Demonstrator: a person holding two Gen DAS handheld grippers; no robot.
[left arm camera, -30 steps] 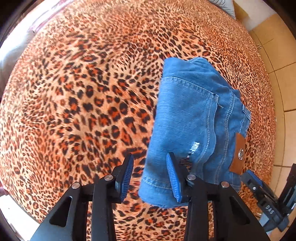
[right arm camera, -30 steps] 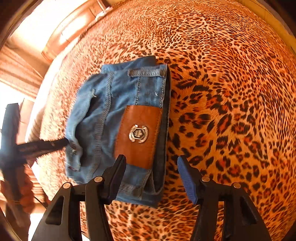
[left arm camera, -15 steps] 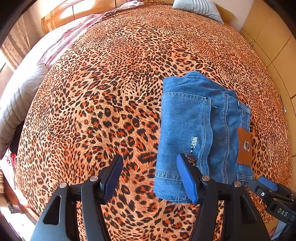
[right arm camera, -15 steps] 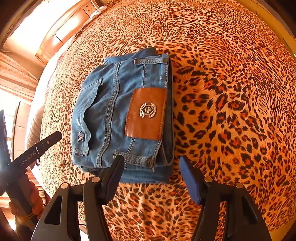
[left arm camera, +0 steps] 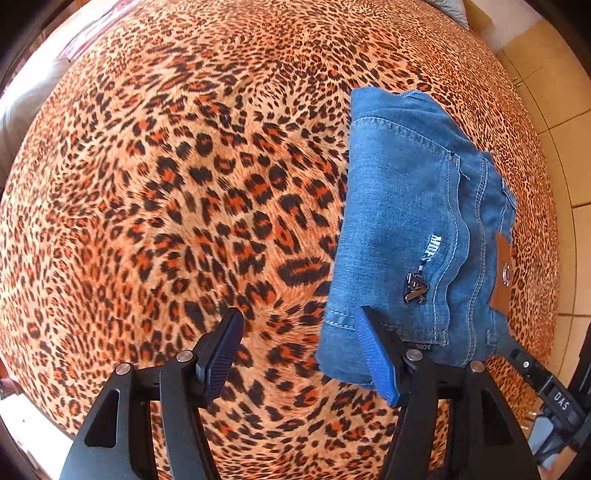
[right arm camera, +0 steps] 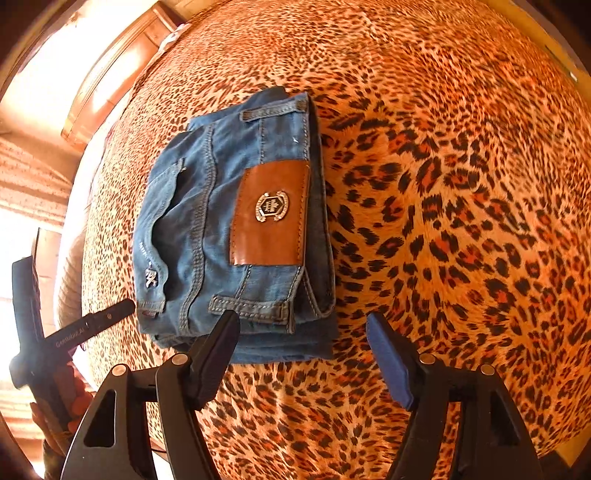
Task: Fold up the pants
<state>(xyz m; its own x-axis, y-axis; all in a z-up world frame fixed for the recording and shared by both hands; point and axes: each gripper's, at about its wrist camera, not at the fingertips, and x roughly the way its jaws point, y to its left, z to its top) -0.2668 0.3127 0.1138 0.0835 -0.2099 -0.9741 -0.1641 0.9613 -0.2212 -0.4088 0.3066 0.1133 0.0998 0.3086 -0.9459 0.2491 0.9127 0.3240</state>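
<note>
The blue jeans (left arm camera: pixel 410 221) lie folded into a compact stack on the leopard-print bedspread (left arm camera: pixel 166 203). In the right wrist view the jeans (right arm camera: pixel 207 236) show a brown leather patch (right arm camera: pixel 271 212) with a metal emblem. My left gripper (left arm camera: pixel 299 350) is open and empty at the near left corner of the stack. My right gripper (right arm camera: pixel 301 354) is open and empty just in front of the stack's near edge. Each gripper shows in the other's view: the right one (left arm camera: pixel 535 380), the left one (right arm camera: pixel 92 323).
The bedspread (right arm camera: pixel 461 184) covers the whole bed. A pillow (left arm camera: pixel 448 7) lies at the far end. Tiled floor (left arm camera: pixel 569 147) runs along the right side. A wooden headboard (right arm camera: pixel 110 77) stands at the far left in the right wrist view.
Both grippers have come closer to the folded jeans and lower over the bed. Both stay open. The jeans have not moved.
</note>
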